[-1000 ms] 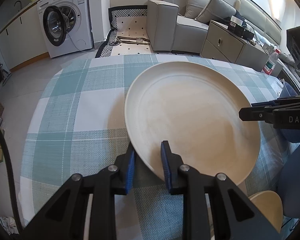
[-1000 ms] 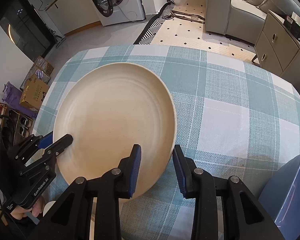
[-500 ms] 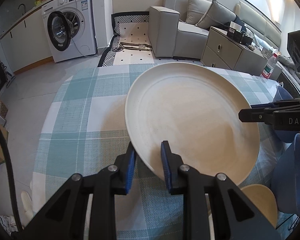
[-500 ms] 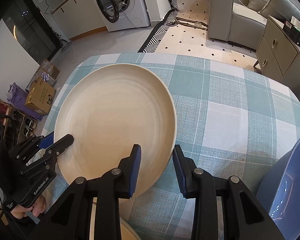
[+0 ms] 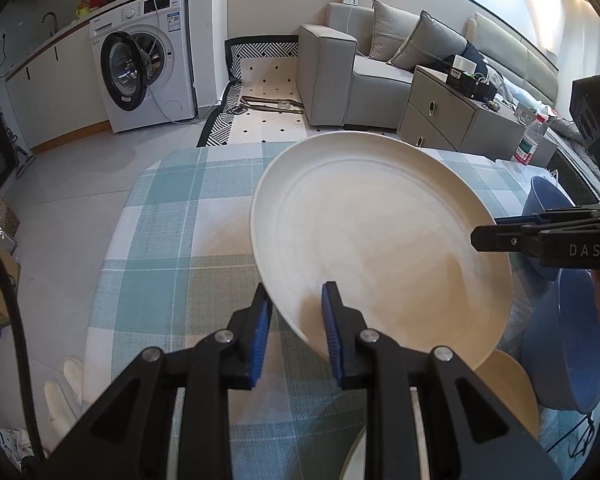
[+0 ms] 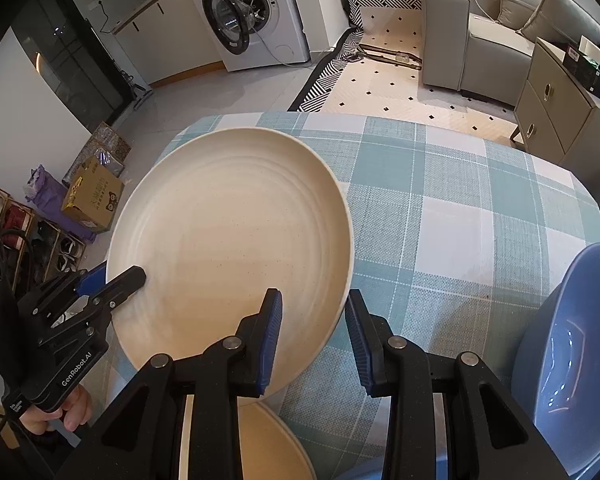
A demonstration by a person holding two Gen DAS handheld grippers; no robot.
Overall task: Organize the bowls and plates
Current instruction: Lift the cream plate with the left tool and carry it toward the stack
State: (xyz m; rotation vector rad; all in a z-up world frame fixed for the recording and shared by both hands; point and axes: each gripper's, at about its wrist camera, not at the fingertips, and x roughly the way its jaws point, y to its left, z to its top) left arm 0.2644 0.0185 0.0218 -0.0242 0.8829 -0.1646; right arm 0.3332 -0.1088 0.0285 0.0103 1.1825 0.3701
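Both tongs are gripping the cream plate (image 5: 380,240) by opposite rims. Left tongs (image 5: 296,320) and right tongs (image 6: 314,332) are holding it above the bench (image 6: 440,208).

Home: sofa (image 5: 364,68), washing machine (image 5: 148,64), checked tablecloth (image 6: 440,200).

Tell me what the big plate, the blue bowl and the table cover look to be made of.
Plate: cream, matte, finely speckled with moulded rings; looks like wheat-straw plastic or melamine, possibly glazed ceramic.
Blue bowl: smooth and glossy, with sharp light reflections; probably plastic or glazed ceramic.
Table cover: woven fabric, with visible weave in its teal and white check; matte.
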